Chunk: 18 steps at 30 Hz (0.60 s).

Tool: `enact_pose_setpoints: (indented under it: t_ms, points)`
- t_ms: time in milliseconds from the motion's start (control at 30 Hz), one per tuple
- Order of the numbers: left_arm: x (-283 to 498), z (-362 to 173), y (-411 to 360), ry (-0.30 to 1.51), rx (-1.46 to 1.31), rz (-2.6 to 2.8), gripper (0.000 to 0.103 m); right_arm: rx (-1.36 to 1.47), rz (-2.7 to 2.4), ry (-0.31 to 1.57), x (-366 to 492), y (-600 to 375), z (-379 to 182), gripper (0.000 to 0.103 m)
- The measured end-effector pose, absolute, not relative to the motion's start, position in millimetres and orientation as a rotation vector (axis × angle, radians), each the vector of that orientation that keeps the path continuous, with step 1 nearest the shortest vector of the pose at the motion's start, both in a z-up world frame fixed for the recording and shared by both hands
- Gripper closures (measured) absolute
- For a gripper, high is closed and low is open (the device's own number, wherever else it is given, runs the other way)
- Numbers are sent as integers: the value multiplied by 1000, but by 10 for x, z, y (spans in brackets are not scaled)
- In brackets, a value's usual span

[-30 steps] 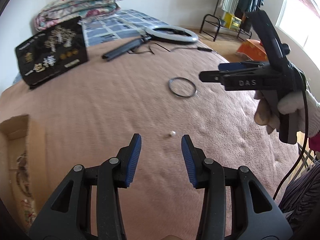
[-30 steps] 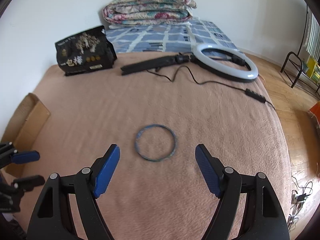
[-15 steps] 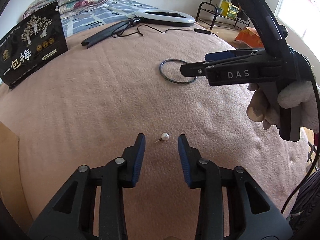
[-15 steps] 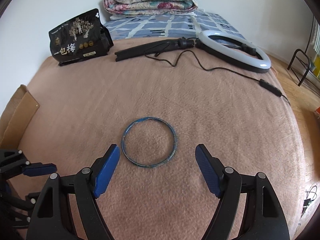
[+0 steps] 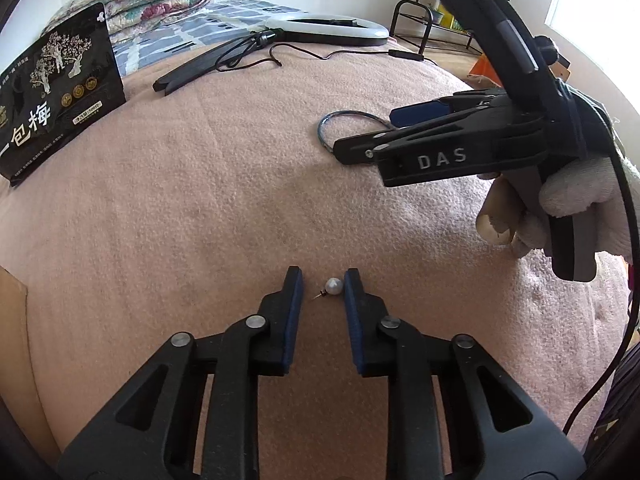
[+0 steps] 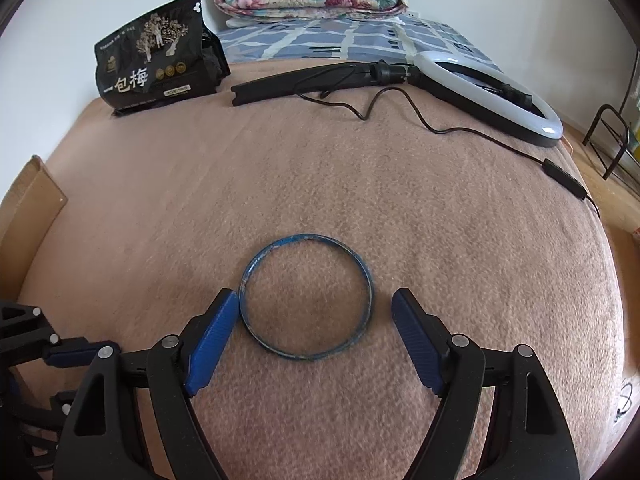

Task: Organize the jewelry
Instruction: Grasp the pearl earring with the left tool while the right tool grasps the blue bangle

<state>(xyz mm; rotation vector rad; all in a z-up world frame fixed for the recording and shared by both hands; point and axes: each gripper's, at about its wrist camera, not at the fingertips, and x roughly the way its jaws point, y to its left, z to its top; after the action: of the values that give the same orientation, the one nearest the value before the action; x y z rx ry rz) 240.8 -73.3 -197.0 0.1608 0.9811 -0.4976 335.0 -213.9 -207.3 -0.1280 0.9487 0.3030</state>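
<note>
pearl stud earring [image 5: 333, 286] on the pink blanket [image 5: 224, 200] of the bed, between the pads of the left tool [image 5: 322, 285]; its jaws have just been closing, narrow now, pads not yet pressing. blue bangle [image 6: 306, 301] lies flat between the wide-open pads of the right tool [image 6: 314, 308], left pad touching its rim, nothing held. risk: the round pearl may roll or sink into the pile; the thin bangle may slip flat under the pads. cardboard box [image 6: 28, 200] at the left edge; open blanket all round, ring light [image 6: 492, 92] well apart.
</note>
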Motion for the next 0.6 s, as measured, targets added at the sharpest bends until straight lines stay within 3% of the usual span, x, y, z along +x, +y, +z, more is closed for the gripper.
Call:
enact_pose_setpoints:
  t_ms: [267,600]
  points:
    - [2399,-1985,-749,969,168,-502,94,-177,290,949,3406,-2040,-2110,24]
    - [2403,-1986,-747,964,165,-504,94,-198,293,961,3430,-2012,-2123,25]
